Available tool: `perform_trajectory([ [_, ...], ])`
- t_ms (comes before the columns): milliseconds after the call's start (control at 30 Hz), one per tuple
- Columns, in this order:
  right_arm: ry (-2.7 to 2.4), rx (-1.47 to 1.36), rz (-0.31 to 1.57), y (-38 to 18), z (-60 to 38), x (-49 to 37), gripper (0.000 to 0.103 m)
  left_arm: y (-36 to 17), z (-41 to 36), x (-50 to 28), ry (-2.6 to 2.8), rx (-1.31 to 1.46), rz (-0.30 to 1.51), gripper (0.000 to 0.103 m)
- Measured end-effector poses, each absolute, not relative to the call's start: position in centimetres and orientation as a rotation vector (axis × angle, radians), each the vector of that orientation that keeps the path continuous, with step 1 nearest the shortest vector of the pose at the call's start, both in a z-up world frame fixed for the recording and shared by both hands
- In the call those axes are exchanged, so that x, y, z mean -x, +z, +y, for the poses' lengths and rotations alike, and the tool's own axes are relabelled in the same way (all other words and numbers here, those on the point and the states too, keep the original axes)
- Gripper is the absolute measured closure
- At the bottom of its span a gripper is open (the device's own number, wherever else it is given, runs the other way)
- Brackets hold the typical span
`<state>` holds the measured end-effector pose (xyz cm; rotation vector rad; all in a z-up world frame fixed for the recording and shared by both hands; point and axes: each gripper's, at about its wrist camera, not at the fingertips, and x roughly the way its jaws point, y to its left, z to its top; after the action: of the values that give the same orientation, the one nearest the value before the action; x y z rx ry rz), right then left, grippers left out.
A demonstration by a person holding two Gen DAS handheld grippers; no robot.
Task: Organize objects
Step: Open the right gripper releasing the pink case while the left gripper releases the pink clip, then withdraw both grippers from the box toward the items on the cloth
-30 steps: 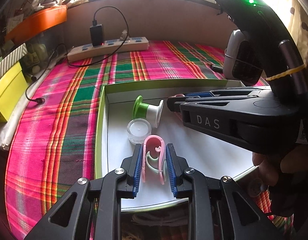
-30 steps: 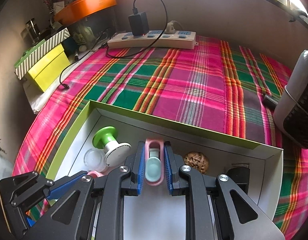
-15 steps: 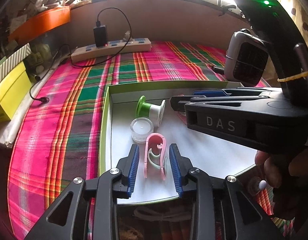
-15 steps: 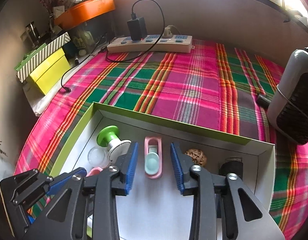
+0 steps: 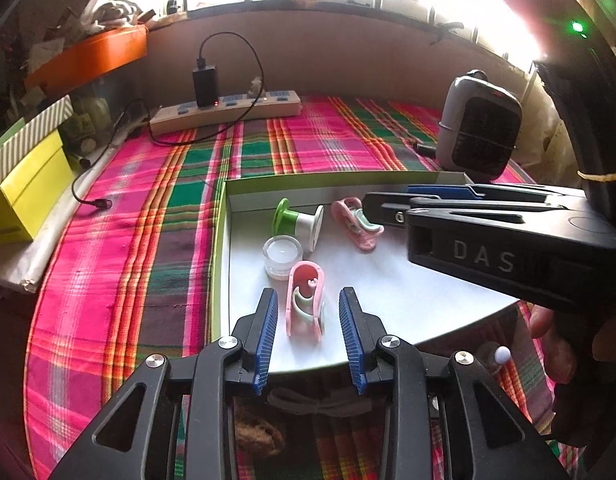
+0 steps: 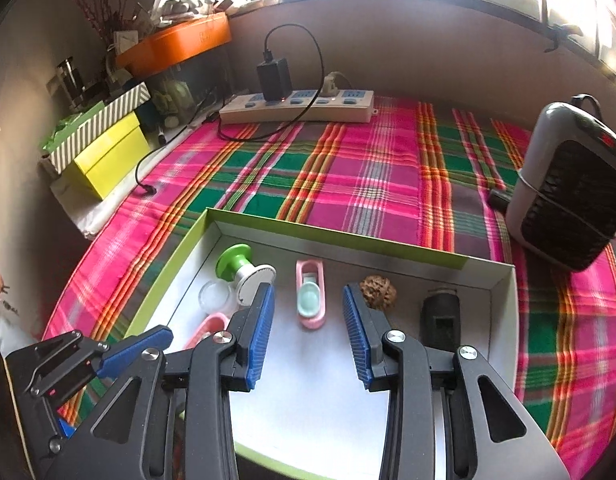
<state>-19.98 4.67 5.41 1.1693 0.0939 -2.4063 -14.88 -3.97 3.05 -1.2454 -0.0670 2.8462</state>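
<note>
Nearest in each wrist view are the tongs themselves. The left tongs (image 5: 308, 332) stand open and hold nothing, and a pink clip (image 5: 305, 304) lies on the box floor in the gap between them, touching neither pad, its long axis running near to far along the fingers. The right tongs (image 6: 308, 332) are open and empty too, with a second pink clip (image 6: 311, 294) lying just beyond their tips, also lengthwise near to far.

Both clips sit inside the shallow white box (image 6: 336, 240) with the green rim. Each tongs is lined up on its own clip, so I judge a plain straight pull-back would clear them.

A little farther, left of the clips, a clear round jar (image 5: 282, 255) stands close beside the left one, and a green-and-white spool (image 5: 297, 222) lies on its side behind it. Right of the second clip are a walnut (image 6: 379, 293) and a small black object (image 6: 440, 316) near the box's right wall. The near middle of the box floor is bare, open room for moving.

Beyond the box spreads the plaid cloth (image 6: 368, 176) on the worktop, with a heater (image 6: 568, 192) at far right and a power strip (image 6: 297, 106) at the far edge.
</note>
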Motion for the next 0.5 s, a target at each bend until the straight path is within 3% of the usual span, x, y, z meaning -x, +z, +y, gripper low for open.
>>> perform_trajectory([
  [500, -2.479, -1.117, 0.047, 6.7, 6.9, 15.4, 0.066, 4.4, -3.9, 11.9, 2.892, 1.203, -0.052, 0.073],
])
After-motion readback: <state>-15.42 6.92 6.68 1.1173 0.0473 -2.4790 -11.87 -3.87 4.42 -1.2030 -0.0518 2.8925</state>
